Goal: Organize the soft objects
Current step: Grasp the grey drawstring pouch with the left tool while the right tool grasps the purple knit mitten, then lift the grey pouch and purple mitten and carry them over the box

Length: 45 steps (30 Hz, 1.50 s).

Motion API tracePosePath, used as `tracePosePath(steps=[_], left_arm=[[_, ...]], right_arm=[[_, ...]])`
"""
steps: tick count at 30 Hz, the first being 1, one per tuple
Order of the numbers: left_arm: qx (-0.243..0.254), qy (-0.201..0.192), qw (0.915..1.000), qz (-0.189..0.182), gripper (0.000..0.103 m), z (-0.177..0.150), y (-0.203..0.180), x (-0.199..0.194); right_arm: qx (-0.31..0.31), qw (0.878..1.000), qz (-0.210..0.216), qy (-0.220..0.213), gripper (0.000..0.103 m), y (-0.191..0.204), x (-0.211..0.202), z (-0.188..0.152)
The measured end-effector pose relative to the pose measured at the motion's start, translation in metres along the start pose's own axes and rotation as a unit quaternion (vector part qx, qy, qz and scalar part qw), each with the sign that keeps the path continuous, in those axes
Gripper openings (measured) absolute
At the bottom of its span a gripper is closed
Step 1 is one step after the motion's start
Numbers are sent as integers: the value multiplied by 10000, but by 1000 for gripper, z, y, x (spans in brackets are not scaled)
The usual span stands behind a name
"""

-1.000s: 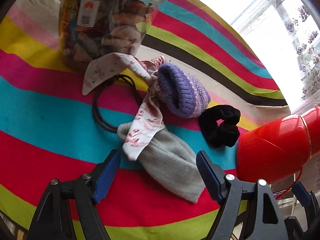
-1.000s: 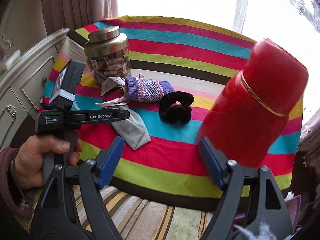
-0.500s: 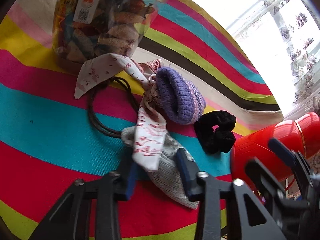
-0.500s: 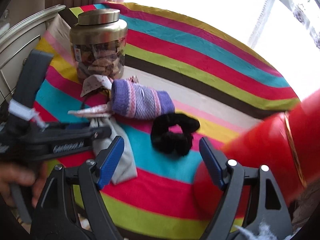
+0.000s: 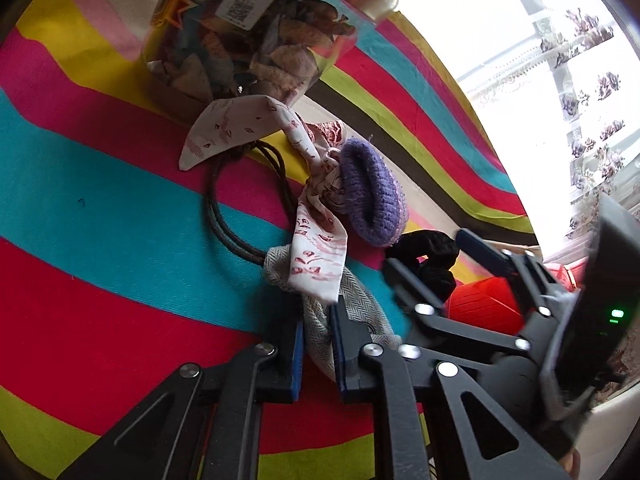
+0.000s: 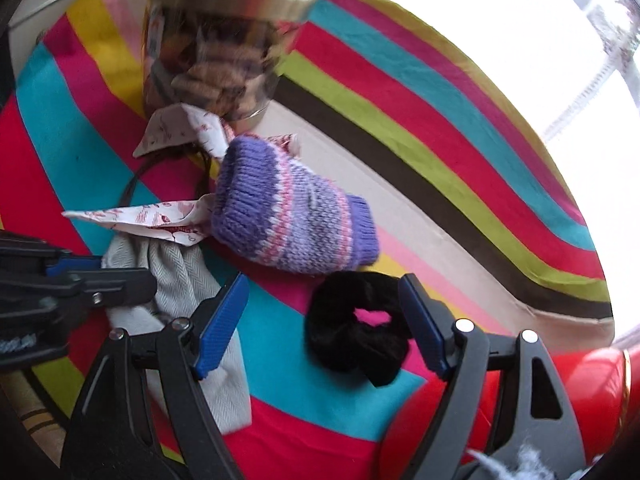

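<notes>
Pinching the grey herringbone cloth (image 5: 320, 332), your left gripper (image 5: 316, 354) has just been closing on it; your right gripper (image 6: 322, 326), jaws wide and empty, is straddling the black velvet scrunchie (image 6: 356, 340) lying crosswise between them.

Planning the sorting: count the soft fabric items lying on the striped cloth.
4. Grey cloth pinched in the left tongs; white printed ribbon draped over it; purple knit piece mid-cloth; black scrunchie between the open right tongs. More may hide underneath.
</notes>
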<state>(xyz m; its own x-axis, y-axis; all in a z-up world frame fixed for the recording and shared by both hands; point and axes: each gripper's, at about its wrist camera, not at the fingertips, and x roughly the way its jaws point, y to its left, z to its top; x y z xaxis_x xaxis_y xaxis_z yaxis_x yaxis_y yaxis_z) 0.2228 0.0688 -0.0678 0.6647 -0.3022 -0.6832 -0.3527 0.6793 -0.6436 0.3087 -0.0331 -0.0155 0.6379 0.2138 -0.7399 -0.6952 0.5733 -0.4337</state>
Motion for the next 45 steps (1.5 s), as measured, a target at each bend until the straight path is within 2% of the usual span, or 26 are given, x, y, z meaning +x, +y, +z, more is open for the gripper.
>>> tracePosePath(steps=[7, 12, 13, 15, 18, 20, 25, 34, 37, 45], left_arm=[[-176, -72, 9998, -67, 13, -4, 13, -13], [-213, -213, 9995, -57, 13, -2, 20, -24], [-224, -250, 9994, -58, 13, -1, 22, -27], [-245, -304, 9992, -51, 12, -2, 24, -31], [-266, -388, 9989, -14, 11, -3, 28, -36], [-282, -458, 9986, 24, 11, -4, 30, -40], [-310, -601, 9977, 78, 10, -6, 35, -53], [-135, -1281, 9911, 347, 10, -8, 29, -92], [17, -1524, 9874, 421, 10, -4, 18, -103], [616, -2169, 9728, 525, 10, -20, -15, -141]], right_arm=[[-213, 9998, -9, -48, 80, 14, 16, 15], [12, 9999, 121, -26, 78, 8, 31, 23], [56, 9998, 182, -38, 73, 6, 35, 25], [230, 9991, 361, -21, 50, 4, 40, 26], [488, 9979, 418, -112, 33, -3, 39, 28], [706, 9964, 426, -189, 28, -11, 33, 28], [1191, 9907, 517, -411, 27, -28, 7, 25], [1538, 9825, 674, -809, 27, -31, -56, 14], [1693, 9787, 775, -868, 27, -31, -75, 4], [2163, 9670, 957, -947, 27, -28, -114, -26]])
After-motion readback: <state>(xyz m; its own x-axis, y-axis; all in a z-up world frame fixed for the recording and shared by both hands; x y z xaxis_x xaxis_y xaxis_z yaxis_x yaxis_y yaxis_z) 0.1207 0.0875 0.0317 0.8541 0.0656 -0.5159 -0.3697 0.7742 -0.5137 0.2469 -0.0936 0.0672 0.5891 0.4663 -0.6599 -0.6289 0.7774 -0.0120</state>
